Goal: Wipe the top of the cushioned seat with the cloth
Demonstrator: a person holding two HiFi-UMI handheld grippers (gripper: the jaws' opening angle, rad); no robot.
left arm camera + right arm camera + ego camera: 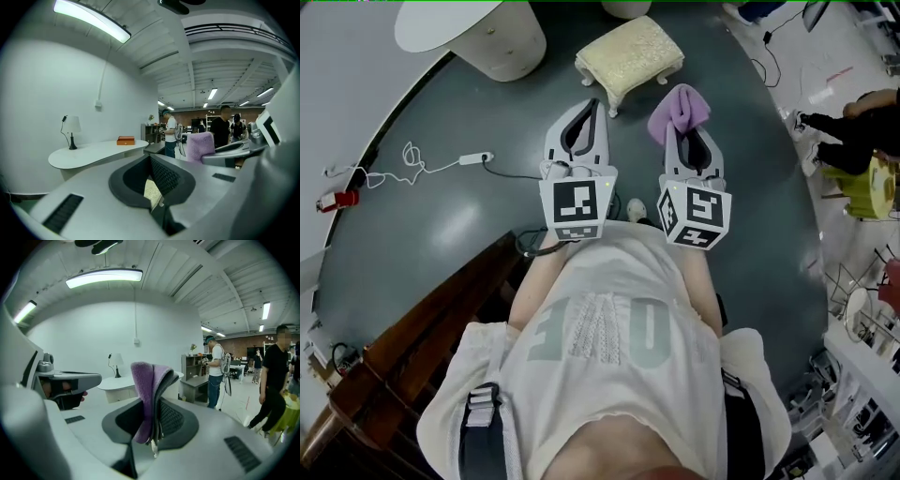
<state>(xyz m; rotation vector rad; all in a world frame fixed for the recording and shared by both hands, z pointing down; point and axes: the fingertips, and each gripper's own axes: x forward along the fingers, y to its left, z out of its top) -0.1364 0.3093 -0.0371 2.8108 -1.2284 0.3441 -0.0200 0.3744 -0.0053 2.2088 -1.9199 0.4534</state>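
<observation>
The cushioned seat (630, 54) is a small cream footstool on white legs, standing on the dark floor ahead of both grippers. A sliver of its cream top (151, 191) shows through the left jaws. My right gripper (682, 127) is shut on a purple cloth (678, 111), which drapes over its fingertips just right of the stool; the same cloth (146, 394) hangs folded between the jaws of that gripper (157, 378). My left gripper (590, 105) is shut and holds nothing, its tips near the stool's front leg. The jaws of that gripper (150, 158) meet at the tip.
A white rounded table (469, 28) stands at the back left. A power strip with a white cable (473, 157) lies on the floor to the left. Dark wooden furniture (412, 347) sits near my left side. A seated person (853, 122) is at the right.
</observation>
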